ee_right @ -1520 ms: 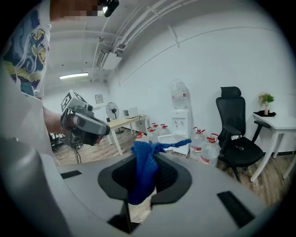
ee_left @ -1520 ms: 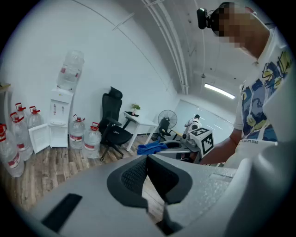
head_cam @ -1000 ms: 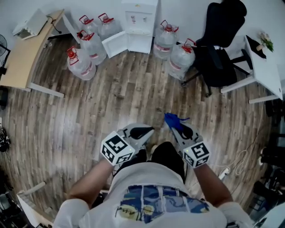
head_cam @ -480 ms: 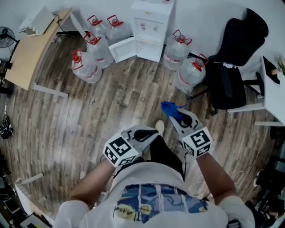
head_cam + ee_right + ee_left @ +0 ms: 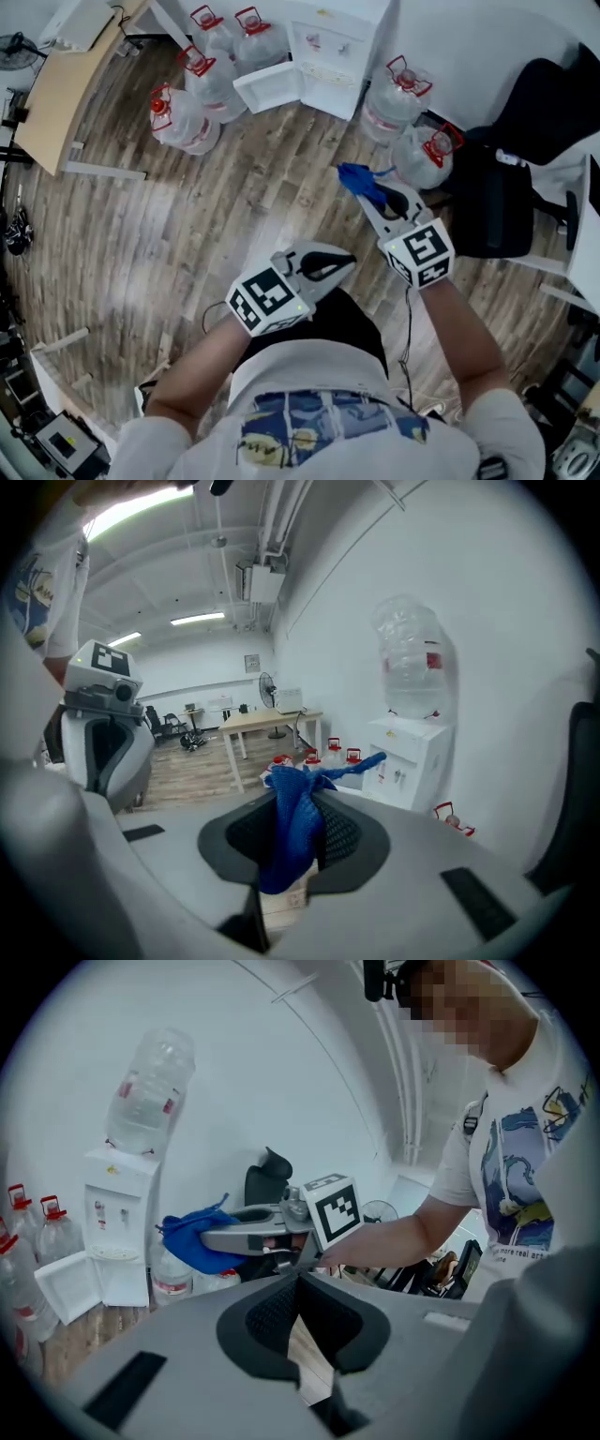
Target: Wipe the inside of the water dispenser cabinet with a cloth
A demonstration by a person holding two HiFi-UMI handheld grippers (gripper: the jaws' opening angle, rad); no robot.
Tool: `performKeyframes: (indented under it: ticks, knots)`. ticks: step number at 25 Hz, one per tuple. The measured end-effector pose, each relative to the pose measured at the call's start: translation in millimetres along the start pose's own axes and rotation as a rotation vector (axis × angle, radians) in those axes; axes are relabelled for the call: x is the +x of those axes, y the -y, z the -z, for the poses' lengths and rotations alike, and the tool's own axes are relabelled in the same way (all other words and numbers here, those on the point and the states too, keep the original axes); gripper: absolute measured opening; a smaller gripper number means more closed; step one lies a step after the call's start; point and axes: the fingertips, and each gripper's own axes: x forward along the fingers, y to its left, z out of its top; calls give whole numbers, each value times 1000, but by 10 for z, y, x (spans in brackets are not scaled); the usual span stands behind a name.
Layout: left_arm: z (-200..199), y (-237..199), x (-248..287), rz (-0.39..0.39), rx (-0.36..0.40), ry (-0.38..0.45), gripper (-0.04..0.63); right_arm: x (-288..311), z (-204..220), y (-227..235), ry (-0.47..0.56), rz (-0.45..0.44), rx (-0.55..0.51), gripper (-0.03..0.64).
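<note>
- Compared with half a second ago, the water dispenser (image 5: 339, 37) sits larger and nearer in the head view, and the office chair (image 5: 525, 178) has slid toward the right edge.
- The right tongs (image 5: 375, 199) have moved forward over the wooden floor (image 5: 187, 216), and now reach close to the water bottles (image 5: 412, 122) right of the dispenser.
- The left tongs (image 5: 342, 263) have kept low, near the person's body.
- The right tongs are clamped on the blue cloth (image 5: 292, 827). It is bunched between the pads, with a tail sticking out past the tips.
- The cloth is in the air, well apart from the dispenser.
- The left tongs are closed tip to tip in their own view, with nothing between them.
- The cabinet door (image 5: 267, 89) stands swung open at the dispenser's base, with more bottles (image 5: 183, 122) just beside it.
</note>
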Motion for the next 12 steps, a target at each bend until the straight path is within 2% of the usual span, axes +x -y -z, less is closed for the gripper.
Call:
performKeyframes:
  ticks: [6,12]
  knots:
    - [-113,-406,203,30,-16,-10,3,619,-89,494,-29,-15,-61,71]
    - [-68,-938,114,66,-20,-12,3,1365,-191,690,-80,-8,-109,71]
